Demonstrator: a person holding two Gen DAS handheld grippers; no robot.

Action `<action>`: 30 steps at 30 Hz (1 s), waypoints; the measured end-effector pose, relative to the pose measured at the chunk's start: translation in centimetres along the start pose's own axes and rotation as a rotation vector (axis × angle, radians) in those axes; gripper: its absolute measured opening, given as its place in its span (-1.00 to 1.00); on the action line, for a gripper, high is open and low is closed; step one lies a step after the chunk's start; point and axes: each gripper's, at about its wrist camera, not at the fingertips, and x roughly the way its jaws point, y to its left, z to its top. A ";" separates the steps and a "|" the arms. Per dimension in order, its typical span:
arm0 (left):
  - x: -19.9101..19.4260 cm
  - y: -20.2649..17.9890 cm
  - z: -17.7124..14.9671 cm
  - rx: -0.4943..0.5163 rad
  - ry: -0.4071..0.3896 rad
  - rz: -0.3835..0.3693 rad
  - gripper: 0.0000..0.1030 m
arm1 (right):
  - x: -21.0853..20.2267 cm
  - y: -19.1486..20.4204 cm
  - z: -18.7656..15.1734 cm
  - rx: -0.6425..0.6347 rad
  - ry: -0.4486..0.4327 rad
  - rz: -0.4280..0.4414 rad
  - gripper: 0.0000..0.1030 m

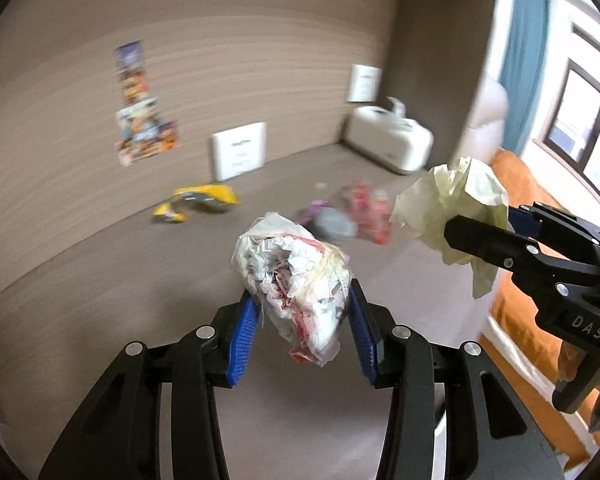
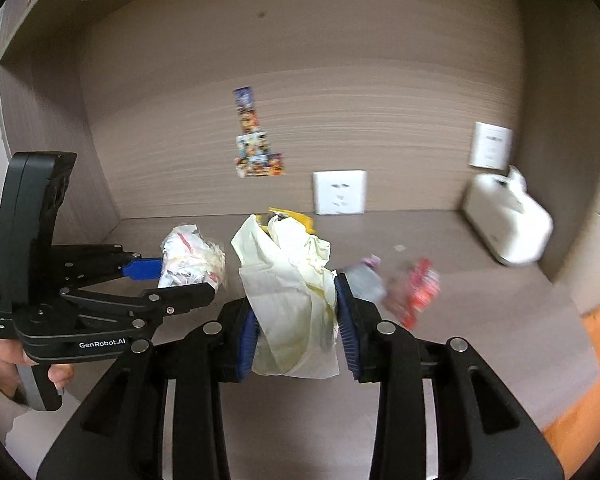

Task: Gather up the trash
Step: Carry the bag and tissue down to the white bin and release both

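Note:
My left gripper (image 1: 302, 312) is shut on a crumpled white and red wrapper (image 1: 292, 276), held above the brown desk; it also shows in the right wrist view (image 2: 168, 276) with the wrapper (image 2: 192, 256). My right gripper (image 2: 296, 320) is shut on a crumpled pale yellow tissue (image 2: 288, 280); in the left wrist view it (image 1: 480, 224) holds the tissue (image 1: 452, 200) at the right. On the desk lie a yellow wrapper (image 1: 198, 200) and a red and purple wrapper pile (image 1: 352, 212), also in the right wrist view (image 2: 412, 292).
A white box-shaped device (image 1: 388, 138) stands in the back right corner. Wall sockets (image 1: 240, 150) and colourful stickers (image 1: 140, 104) are on the back wall. An orange surface (image 1: 516, 184) and a window (image 1: 576, 92) lie to the right of the desk.

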 end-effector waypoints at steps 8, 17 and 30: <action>-0.8 -10.8 -1.4 0.107 0.024 -0.115 -0.17 | -8.7 -5.1 -4.2 0.110 -0.035 -0.088 -0.29; -1.2 -21.9 -3.6 0.222 0.061 -0.231 -0.17 | -17.2 -9.6 -10.7 0.220 -0.031 -0.207 -0.29; 3.2 -32.0 -9.1 0.339 0.178 -0.332 -0.17 | -20.8 -14.9 -19.8 0.358 0.027 -0.275 -0.29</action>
